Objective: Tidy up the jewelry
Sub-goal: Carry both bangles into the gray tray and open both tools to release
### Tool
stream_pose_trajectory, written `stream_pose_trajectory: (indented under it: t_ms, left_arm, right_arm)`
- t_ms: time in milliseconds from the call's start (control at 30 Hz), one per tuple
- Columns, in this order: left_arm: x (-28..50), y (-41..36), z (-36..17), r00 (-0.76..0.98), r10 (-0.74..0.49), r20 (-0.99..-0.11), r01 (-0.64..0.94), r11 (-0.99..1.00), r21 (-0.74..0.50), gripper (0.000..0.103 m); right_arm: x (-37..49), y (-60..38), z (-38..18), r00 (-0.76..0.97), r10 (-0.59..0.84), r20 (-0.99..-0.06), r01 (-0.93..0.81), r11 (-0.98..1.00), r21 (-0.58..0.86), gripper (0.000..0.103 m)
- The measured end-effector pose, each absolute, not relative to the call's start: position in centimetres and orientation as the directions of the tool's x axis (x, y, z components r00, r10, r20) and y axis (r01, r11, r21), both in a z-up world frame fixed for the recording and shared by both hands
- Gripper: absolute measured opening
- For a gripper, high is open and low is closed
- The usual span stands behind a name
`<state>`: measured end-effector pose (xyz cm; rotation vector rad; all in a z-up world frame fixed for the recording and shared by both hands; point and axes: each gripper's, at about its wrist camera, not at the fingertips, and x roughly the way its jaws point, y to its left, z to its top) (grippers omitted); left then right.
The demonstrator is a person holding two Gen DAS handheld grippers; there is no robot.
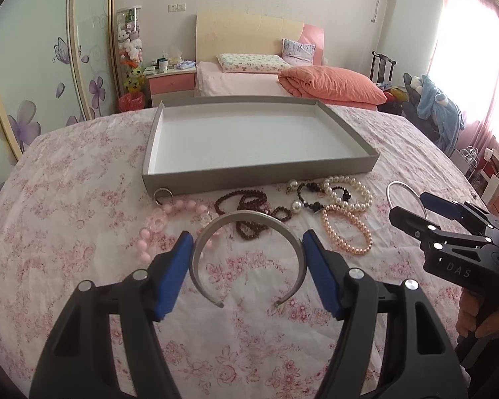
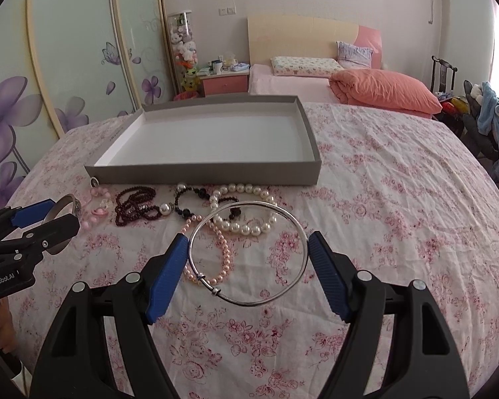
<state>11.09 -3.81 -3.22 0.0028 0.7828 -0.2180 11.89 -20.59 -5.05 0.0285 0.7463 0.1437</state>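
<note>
tray (image 1: 259, 168) interior: free | front: bead strands (image 1: 249, 207) block | cloth (image 1: 83, 199) sides: free

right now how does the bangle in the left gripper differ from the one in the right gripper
The cuff bangle in the left gripper is a wide flat band; the thin bangle in the right gripper is slim round wire. The cuff bangle is open, with a gap between its two ends facing the camera; the thin bangle is a closed hoop with small beads on it. Both are silver-coloured, each clamped across its width between blue pads, above the floral cloth.
</note>
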Motion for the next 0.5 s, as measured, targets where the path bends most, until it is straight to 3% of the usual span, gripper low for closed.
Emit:
stream_pose_trajectory:
  t_ms: [500]
  left_arm:
    - [17.9, -2.5, 1.4, 0.772, -0.140, -0.620, 0.134, 0.989, -0.058, 0.066]
  right_arm:
    - [17.5, -19.9, -0.3, 0.832, 0.118, -0.542, -0.125, 0.992, 0.024, 0.074]
